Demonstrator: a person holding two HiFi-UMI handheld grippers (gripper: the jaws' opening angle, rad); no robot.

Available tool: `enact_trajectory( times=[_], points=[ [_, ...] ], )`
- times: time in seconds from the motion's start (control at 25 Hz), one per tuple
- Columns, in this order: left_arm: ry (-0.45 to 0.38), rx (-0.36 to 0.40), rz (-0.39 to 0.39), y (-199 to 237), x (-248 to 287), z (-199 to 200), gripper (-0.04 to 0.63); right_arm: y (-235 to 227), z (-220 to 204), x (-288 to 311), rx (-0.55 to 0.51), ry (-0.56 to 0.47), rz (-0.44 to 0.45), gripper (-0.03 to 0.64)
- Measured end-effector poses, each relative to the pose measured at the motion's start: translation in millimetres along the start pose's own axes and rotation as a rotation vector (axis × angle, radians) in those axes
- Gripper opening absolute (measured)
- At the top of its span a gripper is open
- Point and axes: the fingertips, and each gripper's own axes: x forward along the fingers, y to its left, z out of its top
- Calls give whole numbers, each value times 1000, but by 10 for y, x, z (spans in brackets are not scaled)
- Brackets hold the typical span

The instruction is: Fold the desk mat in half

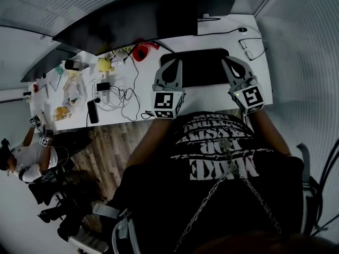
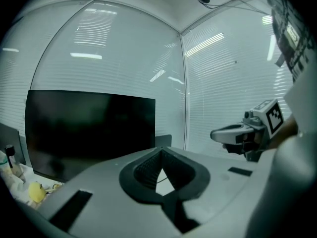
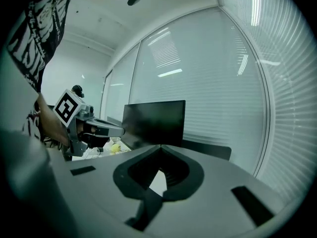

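Observation:
In the head view the black desk mat (image 1: 200,67) lies flat on the white desk (image 1: 204,93), in front of the monitor. My left gripper (image 1: 179,61) hovers over the mat's left end and my right gripper (image 1: 224,59) over its right end, both held up off the desk and pointing away from me. In the left gripper view the left gripper (image 2: 161,148) has its jaws closed tip to tip with nothing between them. The right gripper (image 3: 160,146) looks the same in its own view. Each sees the other gripper beside it, also shut. The mat is hidden in both gripper views.
A large dark monitor (image 1: 132,20) stands behind the mat. To the left lie tangled cables (image 1: 124,97), a red object (image 1: 140,52), a yellow object (image 1: 104,64) and a black handset (image 1: 92,111). Glasses (image 1: 253,47) lie at the right end. Another person (image 1: 26,157) sits far left.

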Motion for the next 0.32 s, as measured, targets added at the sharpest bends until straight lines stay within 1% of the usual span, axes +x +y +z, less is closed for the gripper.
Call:
enact_trajectory(
  times=[0.12,0.2,0.32],
  points=[
    [4,7,28,-30,-29,-31,8,-24,-11,-57,-5,-5,16,0],
    [18,13,44,-41,-37,-80,8,-58,-43,-103,7,-4,18,0],
    [11,13,58,-80,-19,-39,8,-122,-87,-175,34,-2,17,0]
  ],
)
